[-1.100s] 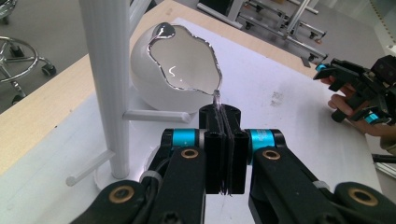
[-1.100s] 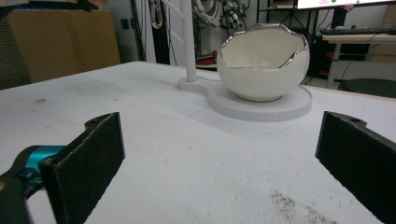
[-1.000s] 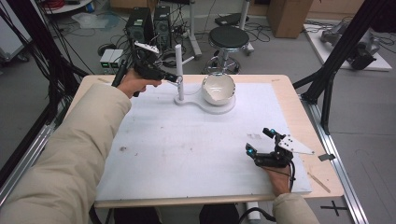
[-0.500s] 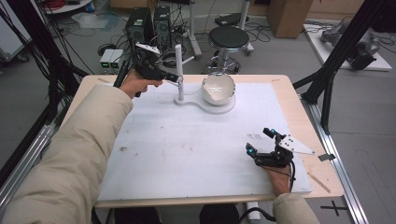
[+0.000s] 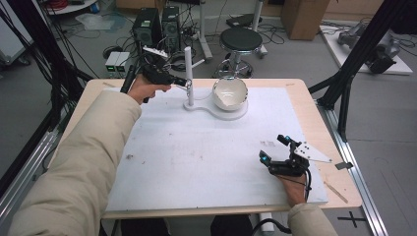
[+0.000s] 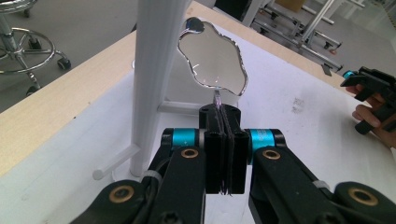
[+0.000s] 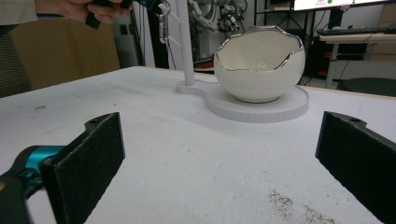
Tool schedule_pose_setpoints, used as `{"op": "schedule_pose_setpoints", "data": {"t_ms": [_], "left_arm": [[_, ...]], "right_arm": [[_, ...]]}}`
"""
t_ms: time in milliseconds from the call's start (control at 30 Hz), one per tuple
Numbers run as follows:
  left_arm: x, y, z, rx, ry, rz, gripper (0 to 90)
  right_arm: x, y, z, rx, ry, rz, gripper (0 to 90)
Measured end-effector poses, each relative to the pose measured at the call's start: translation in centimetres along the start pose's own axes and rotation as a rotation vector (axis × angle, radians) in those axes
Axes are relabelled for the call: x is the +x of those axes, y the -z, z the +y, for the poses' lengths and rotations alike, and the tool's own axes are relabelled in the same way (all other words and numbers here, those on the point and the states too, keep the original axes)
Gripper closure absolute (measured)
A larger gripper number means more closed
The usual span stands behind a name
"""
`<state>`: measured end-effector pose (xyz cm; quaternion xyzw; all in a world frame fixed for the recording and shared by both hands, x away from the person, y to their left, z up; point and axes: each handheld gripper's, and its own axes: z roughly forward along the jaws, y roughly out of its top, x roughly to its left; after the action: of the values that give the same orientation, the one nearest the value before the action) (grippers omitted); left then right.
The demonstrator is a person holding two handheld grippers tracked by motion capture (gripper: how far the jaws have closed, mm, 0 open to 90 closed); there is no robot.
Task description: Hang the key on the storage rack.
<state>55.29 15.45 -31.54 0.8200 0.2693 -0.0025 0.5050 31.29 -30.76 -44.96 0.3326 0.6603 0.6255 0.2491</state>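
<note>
While the small metal clasp (image 7: 162, 22) hangs from the tips of the left gripper (image 6: 223, 116), right beside the white post (image 6: 152, 70) of the stand, the work in hand looks like hooking it onto one of the post's pegs (image 6: 114, 164). The jaws are pressed together on it, with just a sliver of metal showing above the pads in the left gripper view.

To do this well, I would bring the clasp's loop level with a peg's free end and slide it on along the peg's line. The grip should let go only once the loop sits well behind the tip. The post is slim and the stand probably light, so a sideways nudge could shift it, or the eggshell-shaped bowl (image 5: 229, 93) sitting on its round base (image 5: 231, 115). A gentle, straight approach suits it.

From the high view, the left forearm reaches across to the far left of the white mat (image 5: 196, 162), its gripper held roughly level and aimed at the post. The right gripper (image 5: 273, 148) rests near the mat's front right corner, well apart from the stand, jaws spread wide with nothing between them, facing the bowl.
</note>
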Motion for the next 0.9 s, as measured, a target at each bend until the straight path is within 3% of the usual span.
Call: {"op": "schedule_pose_setpoints", "data": {"t_ms": [433,667,800,900], "left_arm": [[0.5,-0.7,-0.7,-0.01,0.031,0.051,88.2],[0.5,-0.9,-0.9,-0.028,0.01,0.081,88.1],[0.5,-1.1,-1.2,-0.032,0.006,0.125,86.8],[0.4,-0.9,-1.4,-0.035,-0.039,0.171,70.1]], "right_arm": [[-0.1,0.0,0.0,-0.006,0.001,-0.002,0.4],[-0.1,0.0,0.0,-0.005,0.0,-0.002,0.3],[-0.1,0.0,0.0,-0.003,-0.008,-0.003,0.3],[-0.1,0.0,0.0,-0.003,-0.007,-0.004,0.4]]}}
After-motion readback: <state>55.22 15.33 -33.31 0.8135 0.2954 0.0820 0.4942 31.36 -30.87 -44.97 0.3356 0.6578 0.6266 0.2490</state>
